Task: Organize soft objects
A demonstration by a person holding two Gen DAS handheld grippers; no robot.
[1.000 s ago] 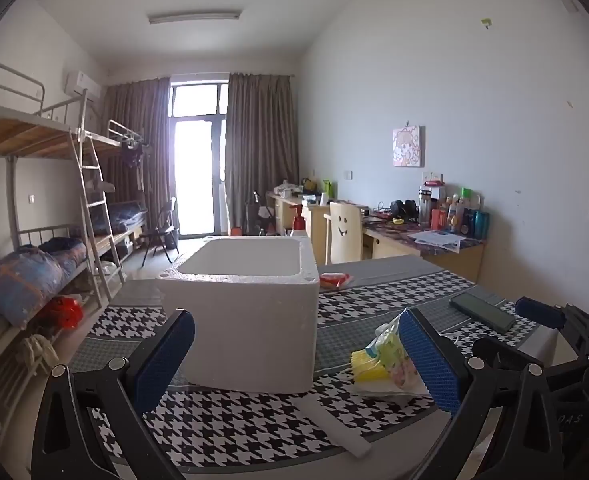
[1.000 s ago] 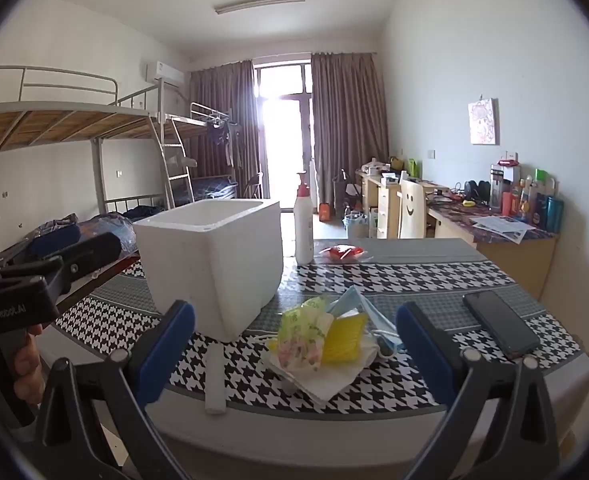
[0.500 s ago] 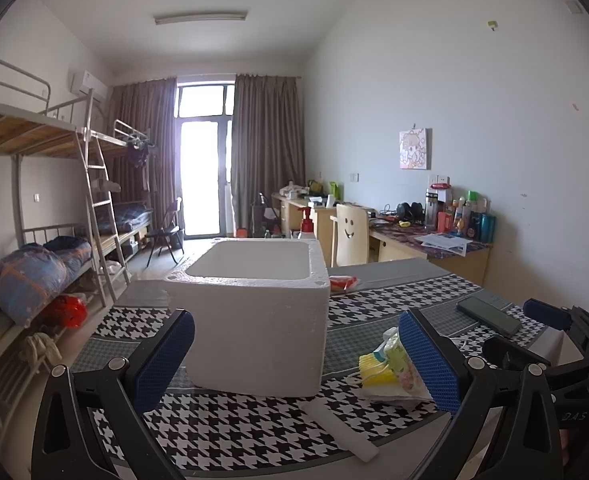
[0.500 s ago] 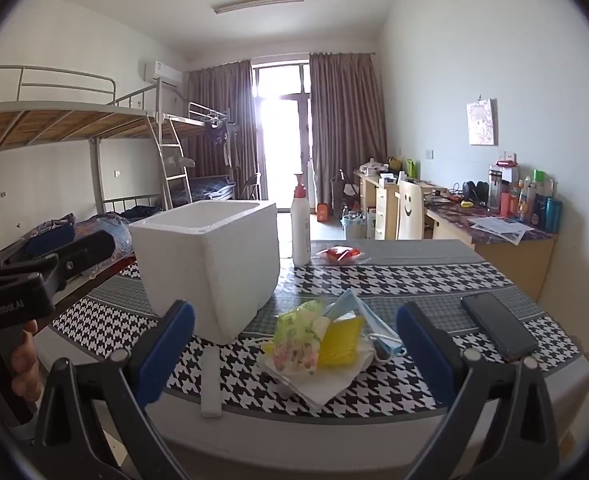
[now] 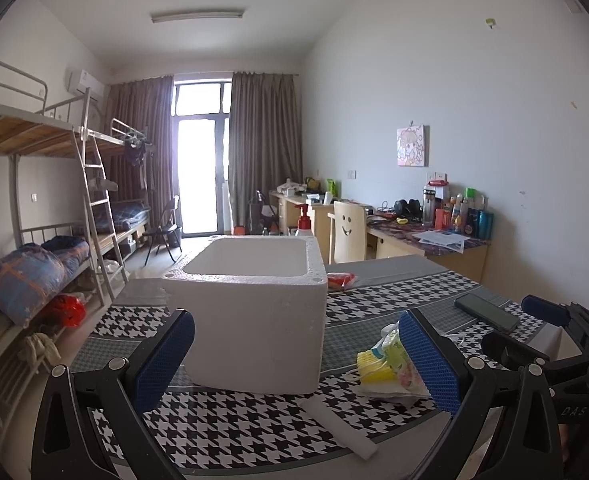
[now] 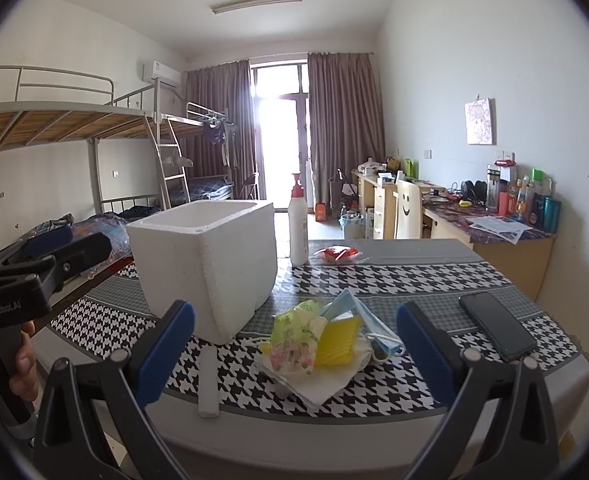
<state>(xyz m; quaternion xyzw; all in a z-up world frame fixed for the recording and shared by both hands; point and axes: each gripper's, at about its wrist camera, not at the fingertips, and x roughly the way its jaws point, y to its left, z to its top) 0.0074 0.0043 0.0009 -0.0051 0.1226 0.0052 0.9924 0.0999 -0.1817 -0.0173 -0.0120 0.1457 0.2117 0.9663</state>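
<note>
Both claws are spread wide with nothing between the pads. The right claw (image 6: 294, 354) hangs just off the worktop edge, pointed straight at the pile of soft stuff (image 6: 320, 346). The left claw (image 5: 294, 360) sits off to the side, facing the white foam box (image 5: 250, 312).

The pile lies on the houndstooth worktop (image 6: 394, 280), just beside the box's near corner: a floral tissue pack, something yellow, a blue face mask with ear loops, all sitting on a white napkin. My guess is it's all featherlight and squishy, so it'll crumple rather than resist. The plastic wrap on the tissue pack looks a bit slick, so I'd pinch it across the middle of the pack, not at a loose flap. The mask loops could drag their neighbours along.

View differences: the right camera shows the whole pile, the pump bottle (image 6: 298, 222) behind the box, and a hand gripping the left claw's handle. From the left camera the pile is half hidden behind the claw's own pad, and only the bottle's red pump shows, but you can see down into the box, and it looks empty. A phone (image 6: 498, 330) and a white stick (image 6: 208, 380) lie nearby.
</note>
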